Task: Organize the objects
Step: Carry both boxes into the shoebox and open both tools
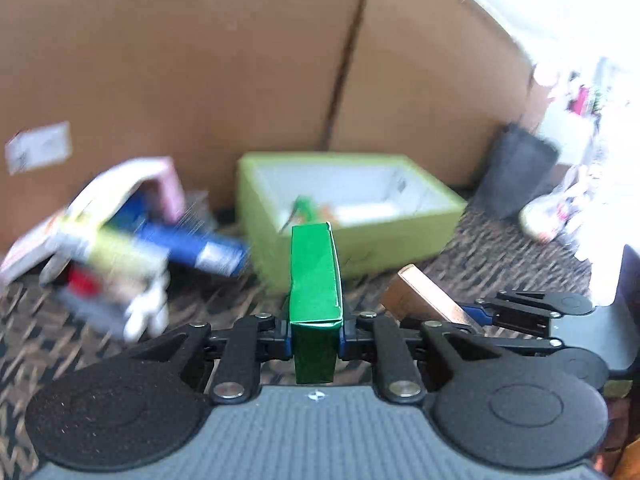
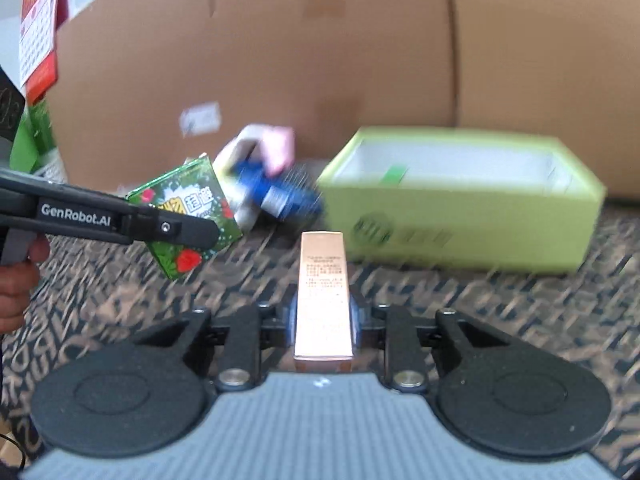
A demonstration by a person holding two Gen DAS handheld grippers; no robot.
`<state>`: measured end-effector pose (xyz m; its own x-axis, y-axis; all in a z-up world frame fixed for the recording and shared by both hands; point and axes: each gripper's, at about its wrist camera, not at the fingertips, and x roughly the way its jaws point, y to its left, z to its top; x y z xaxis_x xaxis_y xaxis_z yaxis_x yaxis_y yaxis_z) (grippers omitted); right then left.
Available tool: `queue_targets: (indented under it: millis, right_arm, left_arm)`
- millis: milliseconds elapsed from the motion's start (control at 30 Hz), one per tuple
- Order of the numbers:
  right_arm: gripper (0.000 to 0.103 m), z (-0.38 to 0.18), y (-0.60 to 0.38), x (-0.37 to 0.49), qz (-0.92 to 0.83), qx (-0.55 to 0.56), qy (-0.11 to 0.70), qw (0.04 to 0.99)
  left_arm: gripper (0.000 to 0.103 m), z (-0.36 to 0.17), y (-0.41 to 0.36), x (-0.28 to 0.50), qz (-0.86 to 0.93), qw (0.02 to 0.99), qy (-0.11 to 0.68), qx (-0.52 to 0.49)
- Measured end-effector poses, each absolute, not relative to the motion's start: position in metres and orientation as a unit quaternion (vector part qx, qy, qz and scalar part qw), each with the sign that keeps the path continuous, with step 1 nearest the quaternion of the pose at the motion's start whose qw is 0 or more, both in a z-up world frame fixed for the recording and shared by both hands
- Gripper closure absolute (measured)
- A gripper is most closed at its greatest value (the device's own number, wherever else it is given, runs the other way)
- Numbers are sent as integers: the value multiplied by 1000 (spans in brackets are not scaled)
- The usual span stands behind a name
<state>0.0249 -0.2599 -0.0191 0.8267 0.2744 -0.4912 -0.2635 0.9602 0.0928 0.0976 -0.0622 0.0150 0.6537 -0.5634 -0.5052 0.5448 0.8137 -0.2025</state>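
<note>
The left gripper [image 1: 315,334] is clamped on a green carton [image 1: 315,280], its jaws pressed against the carton's two narrow sides; the carton stands upright between them and rises toward 12 o'clock in the left wrist view. In the right wrist view the same carton [image 2: 188,220] shows its printed face with red strawberries, held tilted off the floor at about 9 o'clock, with the left gripper's [image 2: 192,234] black arm reaching in from the frame's edge.

The right gripper [image 2: 323,328] pinches a slim copper-coloured box [image 2: 323,292], which points straight ahead toward 12 o'clock, small print on its upper face. From the left wrist view that box [image 1: 424,296] appears at 3 o'clock of the green carton, angled, with the right gripper [image 1: 476,314] behind it.

An open lime-green box [image 1: 348,216] sits on the patterned carpet [image 1: 500,248], just beyond the green carton, at 12 o'clock; some blurred green and orange items lie inside it. In the right wrist view this box [image 2: 464,220] lies at 1 o'clock.

At 9 to 10 o'clock in the left view, a blurred heap of packages [image 1: 120,236], blue, pink, yellow and red, rests on the carpet. A large cardboard wall [image 1: 200,60] stands behind everything.
</note>
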Motion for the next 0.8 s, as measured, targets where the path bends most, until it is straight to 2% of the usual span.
queue_targets:
  millis: [133, 300, 533, 800]
  right_arm:
    - [79, 11, -286, 39, 94, -6, 215, 972]
    - [79, 34, -311, 72, 45, -29, 189, 980]
    - [79, 29, -335, 128, 20, -20, 211, 977]
    - [79, 3, -347, 164, 10, -17, 248, 969]
  left_arm:
    - [85, 37, -100, 135, -327, 903, 277, -9]
    - [85, 32, -148, 200, -276, 908, 314, 25]
    - [85, 6, -191, 249, -228, 906, 344, 90]
    - [85, -16, -216, 275, -253, 891, 369, 74]
